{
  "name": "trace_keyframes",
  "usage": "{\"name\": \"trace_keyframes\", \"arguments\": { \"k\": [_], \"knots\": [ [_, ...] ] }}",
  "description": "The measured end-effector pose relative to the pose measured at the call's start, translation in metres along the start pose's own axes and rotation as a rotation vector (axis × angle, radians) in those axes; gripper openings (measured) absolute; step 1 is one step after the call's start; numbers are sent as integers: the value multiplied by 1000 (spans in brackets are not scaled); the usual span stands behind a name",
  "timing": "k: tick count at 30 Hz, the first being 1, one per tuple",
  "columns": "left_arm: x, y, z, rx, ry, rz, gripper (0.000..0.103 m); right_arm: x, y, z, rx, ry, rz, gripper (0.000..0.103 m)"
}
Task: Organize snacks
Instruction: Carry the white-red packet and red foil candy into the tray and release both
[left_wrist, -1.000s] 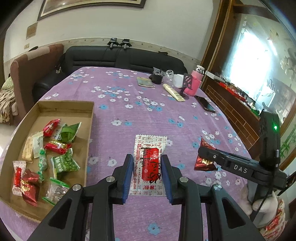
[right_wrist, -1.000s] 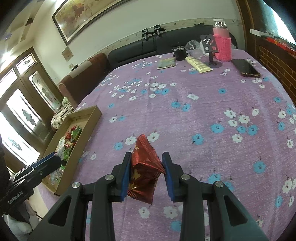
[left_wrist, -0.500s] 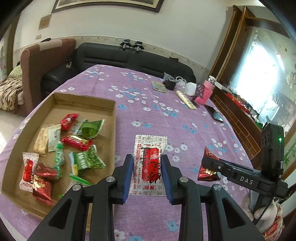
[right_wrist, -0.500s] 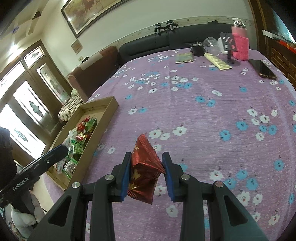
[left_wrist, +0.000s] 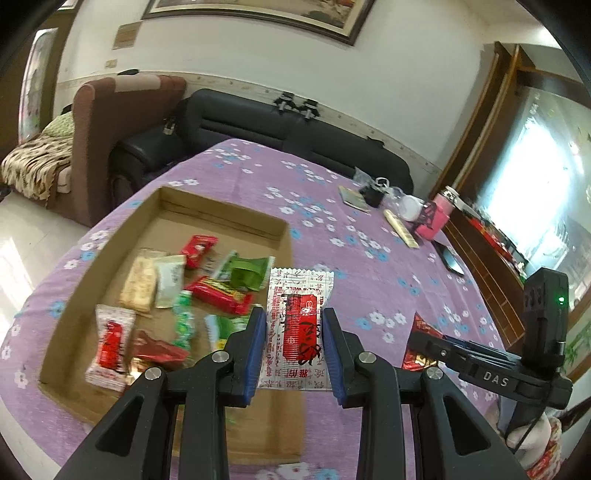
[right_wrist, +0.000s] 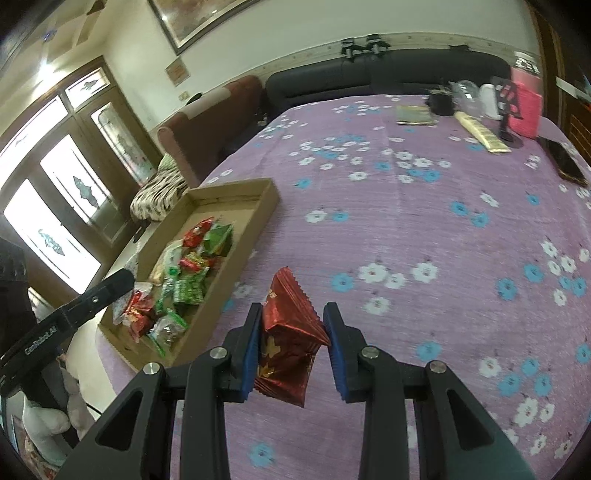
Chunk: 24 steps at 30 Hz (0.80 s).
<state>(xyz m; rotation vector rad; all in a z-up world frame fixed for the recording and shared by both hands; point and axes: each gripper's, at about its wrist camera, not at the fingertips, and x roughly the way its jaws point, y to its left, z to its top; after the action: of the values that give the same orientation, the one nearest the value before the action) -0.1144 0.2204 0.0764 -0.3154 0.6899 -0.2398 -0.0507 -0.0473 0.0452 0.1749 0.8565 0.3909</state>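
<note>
My left gripper (left_wrist: 294, 317) is shut on a white snack packet with a red label (left_wrist: 300, 325), held in the air over the right edge of the cardboard tray (left_wrist: 221, 218). Several red, green and pale snack packs (left_wrist: 218, 291) lie in that tray. My right gripper (right_wrist: 293, 314) is shut on a shiny red foil snack (right_wrist: 291, 332) above the purple flowered tablecloth (right_wrist: 424, 221), to the right of the tray (right_wrist: 258, 210). The right gripper also shows at the right of the left wrist view, holding the red foil snack (left_wrist: 419, 328).
At the table's far end stand a pink bottle (left_wrist: 437, 218), a white cup (left_wrist: 412, 206), a black cup (left_wrist: 373, 195), a small book (left_wrist: 352, 194), a long yellow pack (left_wrist: 400, 232) and a phone (left_wrist: 452, 258). A black sofa (left_wrist: 280, 125) and brown armchair (left_wrist: 118, 110) lie beyond.
Both grippers have carried their snacks leftwards towards the tray. The left one now hangs over the tray's right edge; the right one is nearer the tray. Both grips are unchanged.
</note>
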Motion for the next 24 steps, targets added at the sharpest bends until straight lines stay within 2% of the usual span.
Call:
{"name": "trace_keyframes", "arguments": {
  "k": [11, 18, 24],
  "knots": [
    [-12, 54, 14, -75, -36, 83, 32, 27, 57, 20, -102, 36, 63, 32],
    [-13, 77, 35, -43, -50, 176, 32, 44, 85, 34, -131, 58, 106, 32],
    [3, 84, 61, -2, -23, 184, 32, 57, 109, 46, -176, 55, 113, 32]
  ]
}}
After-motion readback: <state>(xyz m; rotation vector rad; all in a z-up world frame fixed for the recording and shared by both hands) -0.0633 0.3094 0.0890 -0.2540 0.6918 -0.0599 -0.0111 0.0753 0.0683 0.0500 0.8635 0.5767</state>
